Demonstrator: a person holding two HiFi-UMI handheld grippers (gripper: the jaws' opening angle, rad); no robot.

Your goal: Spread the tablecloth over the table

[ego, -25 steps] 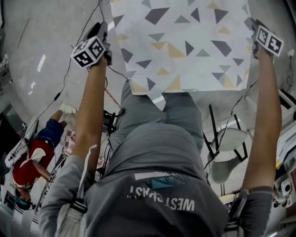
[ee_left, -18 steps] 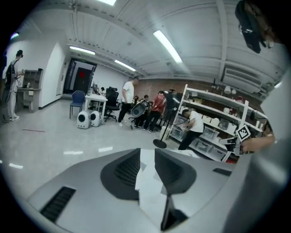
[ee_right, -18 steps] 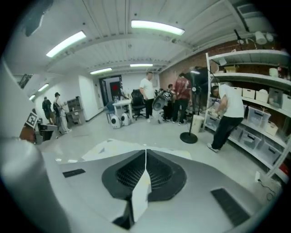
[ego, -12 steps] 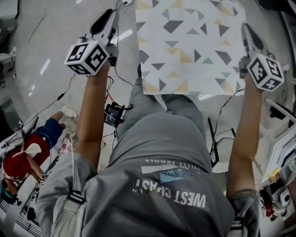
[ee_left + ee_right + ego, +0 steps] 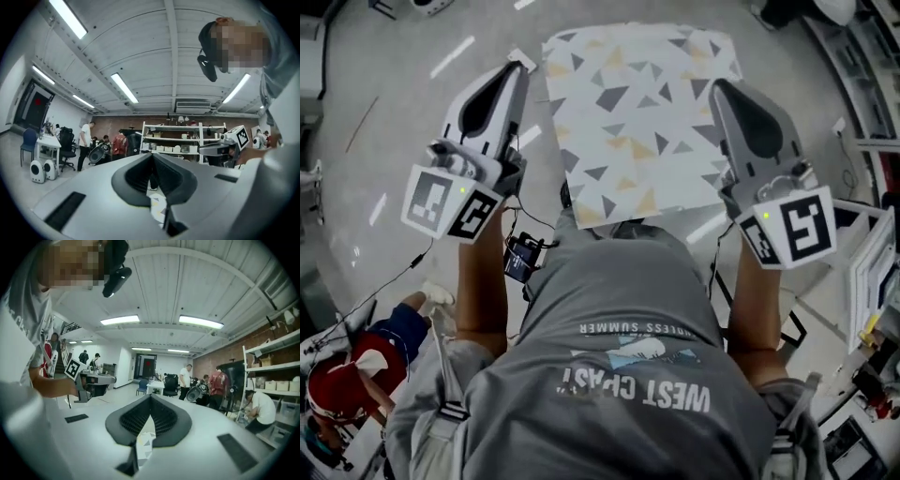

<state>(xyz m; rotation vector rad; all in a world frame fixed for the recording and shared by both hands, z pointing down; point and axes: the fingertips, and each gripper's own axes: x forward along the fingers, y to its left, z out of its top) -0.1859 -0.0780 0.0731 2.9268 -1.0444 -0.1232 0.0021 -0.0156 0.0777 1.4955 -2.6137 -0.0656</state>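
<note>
Both the left gripper (image 5: 517,67) and right gripper (image 5: 718,86) are clenched on the tablecloth (image 5: 628,122), which hangs stretched between their fingers. I'd hold the corners level, taut and well apart.

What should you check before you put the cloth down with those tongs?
1. Left tongs shut on a tablecloth corner: ok.
2. Right tongs shut on the other corner: ok.
3. Cloth spread flat between both tongs, not bunched: ok.
4. Pattern side facing up: ok.
5. Table lined up under the cloth: cannot tell, no table shows.
</note>
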